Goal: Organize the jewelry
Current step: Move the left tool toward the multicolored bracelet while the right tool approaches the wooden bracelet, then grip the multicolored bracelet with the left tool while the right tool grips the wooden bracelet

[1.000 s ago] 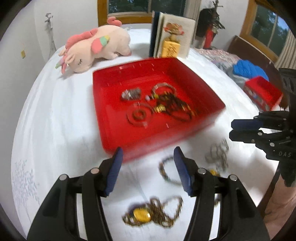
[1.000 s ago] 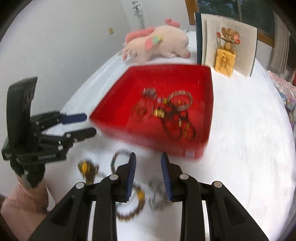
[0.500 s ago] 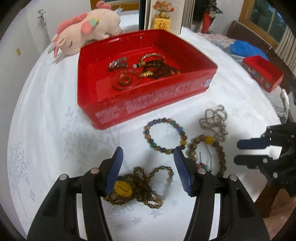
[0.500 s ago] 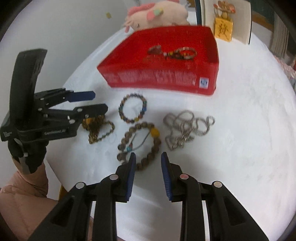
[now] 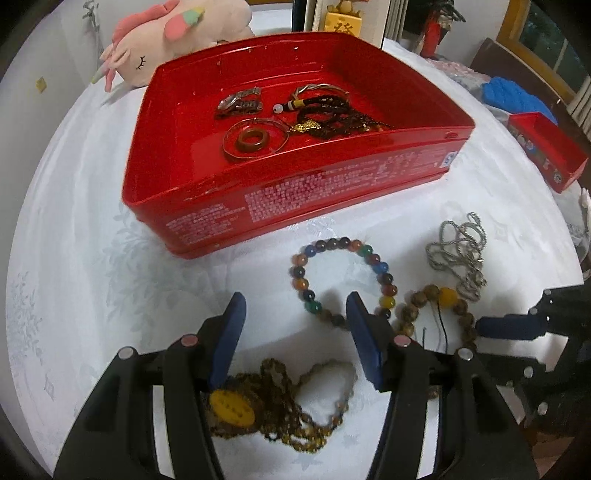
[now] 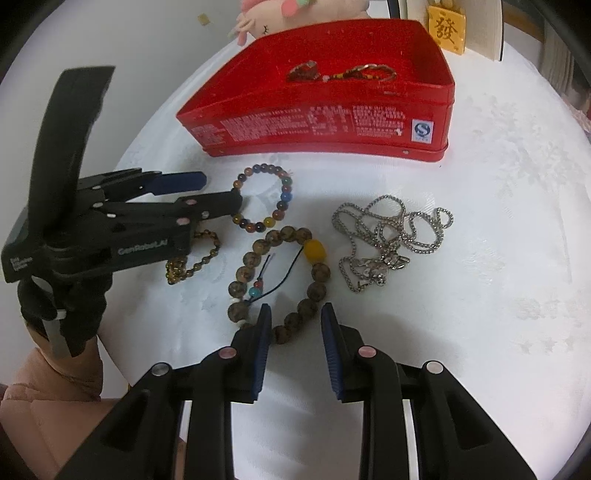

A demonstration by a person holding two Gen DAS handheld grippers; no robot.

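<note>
A red tin (image 5: 288, 192) holding several jewelry pieces stands on the white tablecloth; it also shows in the right wrist view (image 6: 332, 122). In front of it lie a multicoloured bead bracelet (image 5: 343, 280) (image 6: 264, 199), a brown bead bracelet with a yellow bead (image 6: 280, 280) (image 5: 436, 314), a silver chain (image 6: 388, 240) (image 5: 458, 254) and a brown necklace with a yellow pendant (image 5: 273, 402). My left gripper (image 5: 295, 314) is open, low over the necklace. My right gripper (image 6: 293, 317) is open, its fingers at the brown bracelet's near edge.
A pink plush toy (image 5: 173, 40) and upright books (image 6: 476, 26) stand behind the tin. A small red box (image 5: 546, 151) sits at the far right. The round table's edge curves close behind both grippers.
Both grippers have come down and back toward the loose jewelry in front of the tin. The left one now hangs over the necklace, the right one reaches the brown bracelet. Both stay open.
</note>
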